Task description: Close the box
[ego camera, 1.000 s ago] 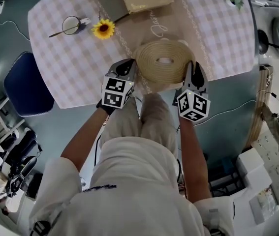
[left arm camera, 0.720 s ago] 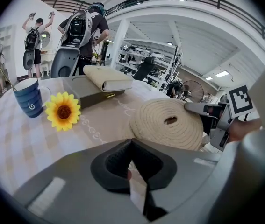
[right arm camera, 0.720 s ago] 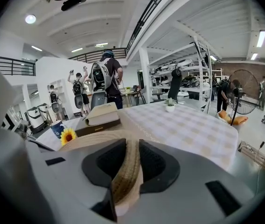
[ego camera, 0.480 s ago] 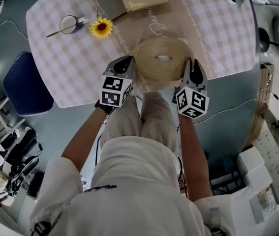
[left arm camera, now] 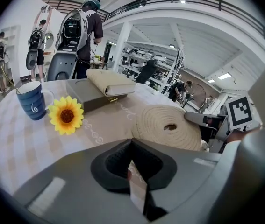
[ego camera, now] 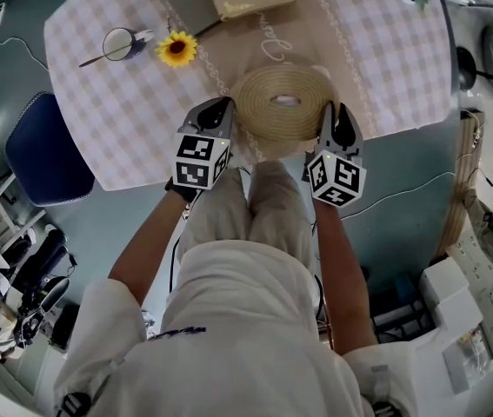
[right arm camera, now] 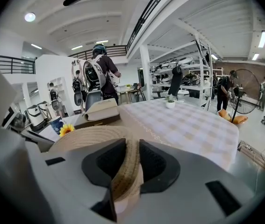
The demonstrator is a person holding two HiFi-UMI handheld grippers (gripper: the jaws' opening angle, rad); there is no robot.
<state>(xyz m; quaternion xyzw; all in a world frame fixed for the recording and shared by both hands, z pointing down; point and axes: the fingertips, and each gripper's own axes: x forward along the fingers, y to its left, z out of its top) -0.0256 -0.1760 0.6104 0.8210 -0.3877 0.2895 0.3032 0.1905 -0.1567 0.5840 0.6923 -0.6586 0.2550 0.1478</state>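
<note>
Right gripper (ego camera: 337, 115) is clamped on the near right rim of the round woven box (ego camera: 285, 102). Its own view shows the coiled rope wall (right arm camera: 128, 169) standing upright between the two pads, which press on it from either side, so the jaws are only as far apart as that wall is thick. Left gripper (ego camera: 219, 113) has its jaws brought together with the tips meeting. Nothing of the box is between them, and in its own view the box lies off to the right, just beside the tool but not in it.

That box sits on the beige runner (ego camera: 311, 33) at the near edge of the table with the checked cloth (ego camera: 124, 120), directly in front of the person and between the two grippers. Its domed top has a small hole in the middle and looks level on the body. I judge the lid is on or nearly seated, and I cannot make out a seam.

Gripping at the rim probably gives the right tool control over the top's tilt and seating. Left tool, closed into a blunt point at the opposite flank, is likely placed to brace the box against sliding.

A sunflower (ego camera: 176, 49) and a mug (ego camera: 124, 43) lie well apart, farther back.
</note>
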